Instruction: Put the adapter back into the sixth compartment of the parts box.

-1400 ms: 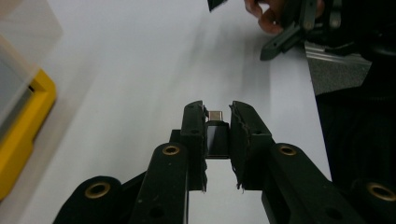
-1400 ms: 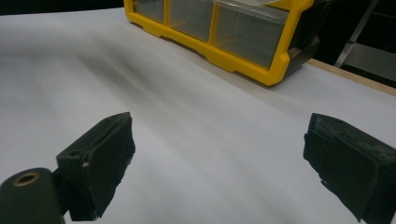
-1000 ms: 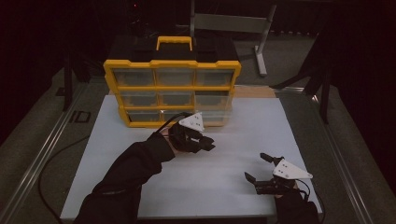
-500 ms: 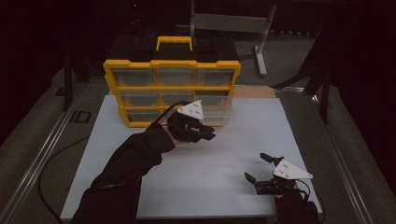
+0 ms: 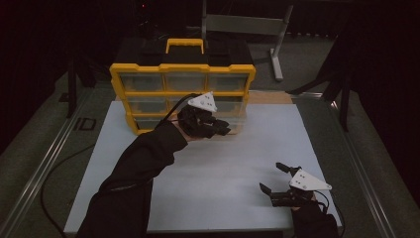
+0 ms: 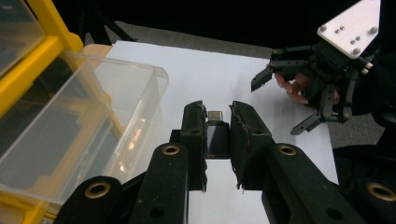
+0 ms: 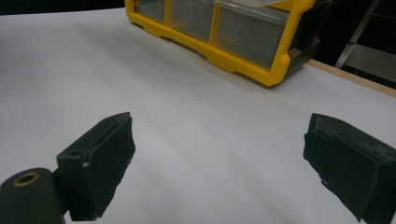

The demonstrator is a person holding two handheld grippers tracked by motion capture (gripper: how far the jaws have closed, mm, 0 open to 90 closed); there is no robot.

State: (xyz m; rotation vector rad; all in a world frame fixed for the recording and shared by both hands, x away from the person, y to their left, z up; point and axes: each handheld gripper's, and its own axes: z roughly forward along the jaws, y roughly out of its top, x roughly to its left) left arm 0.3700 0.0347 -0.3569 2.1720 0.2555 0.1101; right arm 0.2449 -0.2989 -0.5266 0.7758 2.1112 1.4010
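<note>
The person's left arm reaches from the near left edge diagonally across the white table [image 5: 233,163], its dark sleeve [image 5: 143,168] stretched out, and the left gripper [image 5: 220,130] hangs raised above the board just in front of the yellow drawer cabinet [image 5: 181,74], jaws pointing right. In the left gripper view those jaws are clenched on a small black adapter [image 6: 217,139] (a short block with a metal plug tip sticking out beyond the pads), pinched upright between the two pads, so it sits off the table in the grip. A clear plastic drawer [image 6: 79,126] stands pulled out of the cabinet just to the left of the jaws, close beside them but apart.

The right gripper [image 5: 277,179] rests low at the near right corner of the table, the hand behind it at the table's edge, well apart from the left one. Its jaws are spread wide with bare white table between them, holding nothing, and they point left and away towards the cabinet.
</note>
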